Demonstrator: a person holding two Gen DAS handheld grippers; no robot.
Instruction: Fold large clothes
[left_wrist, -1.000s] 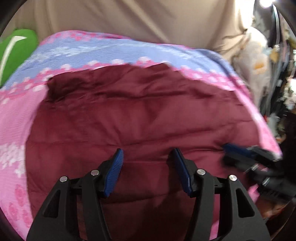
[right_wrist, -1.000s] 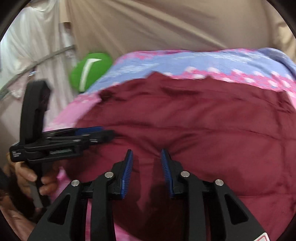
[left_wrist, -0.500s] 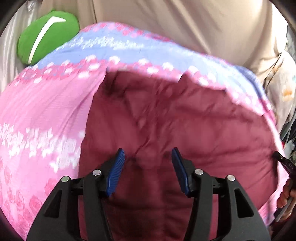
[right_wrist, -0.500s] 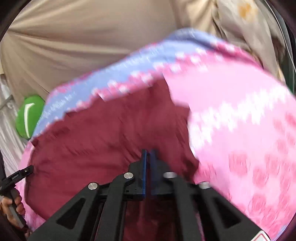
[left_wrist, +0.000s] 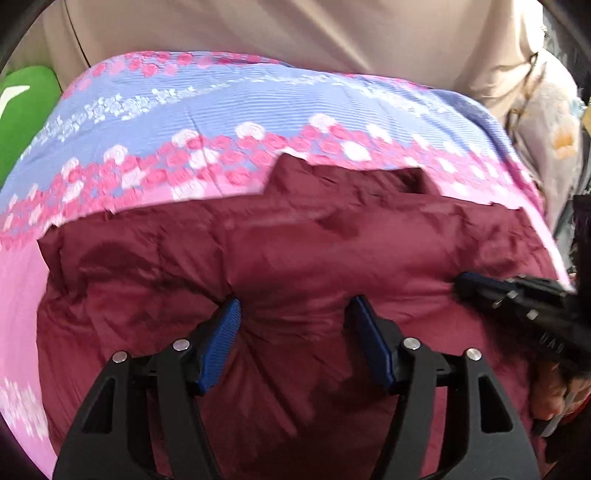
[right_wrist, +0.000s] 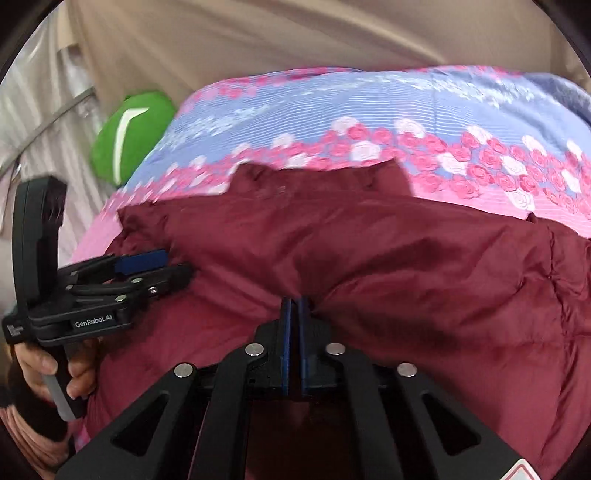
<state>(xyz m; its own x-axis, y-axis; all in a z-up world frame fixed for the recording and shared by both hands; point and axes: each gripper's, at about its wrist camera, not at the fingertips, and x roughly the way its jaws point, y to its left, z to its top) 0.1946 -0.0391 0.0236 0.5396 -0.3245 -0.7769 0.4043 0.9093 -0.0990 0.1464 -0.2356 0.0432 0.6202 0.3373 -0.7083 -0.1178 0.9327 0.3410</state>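
Observation:
A maroon puffer jacket lies spread on a pink and blue floral bedsheet, its collar end at the far edge. My left gripper rests low on the jacket's left half; its jaws are opening, and puffy fabric lies between the fingers without being pressed. Seen from the right wrist, the left gripper is at the jacket's left edge, held by a hand. My right gripper is shut on a pinch of the jacket, with creases running to its tips. It appears again as the right gripper near the jacket's right side.
A green cushion lies at the bed's far left corner. A beige curtain hangs behind the bed. Pale patterned fabric is piled beyond the bed's right edge.
The right jaws went from apart to shut on the jacket. Both views swung out to the jacket's sides and came back to its middle. The left jaws stand slightly wider.

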